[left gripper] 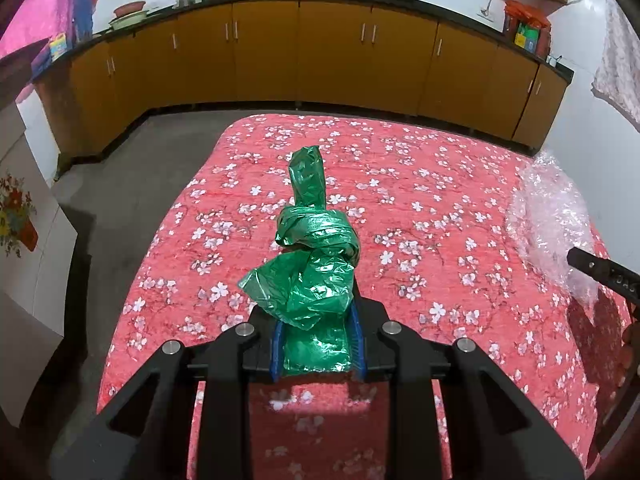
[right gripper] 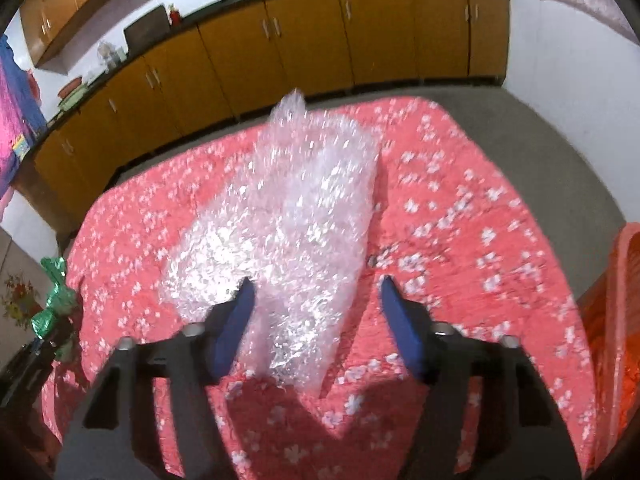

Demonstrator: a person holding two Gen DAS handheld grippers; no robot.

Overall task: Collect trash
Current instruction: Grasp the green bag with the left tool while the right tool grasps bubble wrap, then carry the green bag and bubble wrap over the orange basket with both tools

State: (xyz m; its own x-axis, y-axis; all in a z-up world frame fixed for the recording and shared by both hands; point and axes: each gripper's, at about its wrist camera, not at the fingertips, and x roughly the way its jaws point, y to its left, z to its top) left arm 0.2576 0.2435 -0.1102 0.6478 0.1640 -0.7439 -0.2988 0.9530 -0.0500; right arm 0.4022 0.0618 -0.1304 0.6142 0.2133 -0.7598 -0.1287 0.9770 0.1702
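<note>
A knotted green plastic bag [left gripper: 316,248] sticks up from my left gripper [left gripper: 318,344], whose blue-padded fingers are shut on its lower end above the red floral bedspread [left gripper: 420,208]. A crumpled sheet of clear bubble wrap [right gripper: 288,216] lies on the bedspread [right gripper: 460,240]. My right gripper [right gripper: 316,312] is open, its blue fingers either side of the wrap's near end; the view is blurred. The wrap also shows at the right of the left wrist view [left gripper: 556,216], and the green bag at the left of the right wrist view [right gripper: 54,300].
Yellow-brown kitchen cabinets [left gripper: 320,52] run along the far wall, with pans on the dark counter. Grey floor [left gripper: 132,152] surrounds the bed. An orange-red container [right gripper: 612,320] stands at the right edge. A white cupboard with a flower picture [left gripper: 20,216] is at left.
</note>
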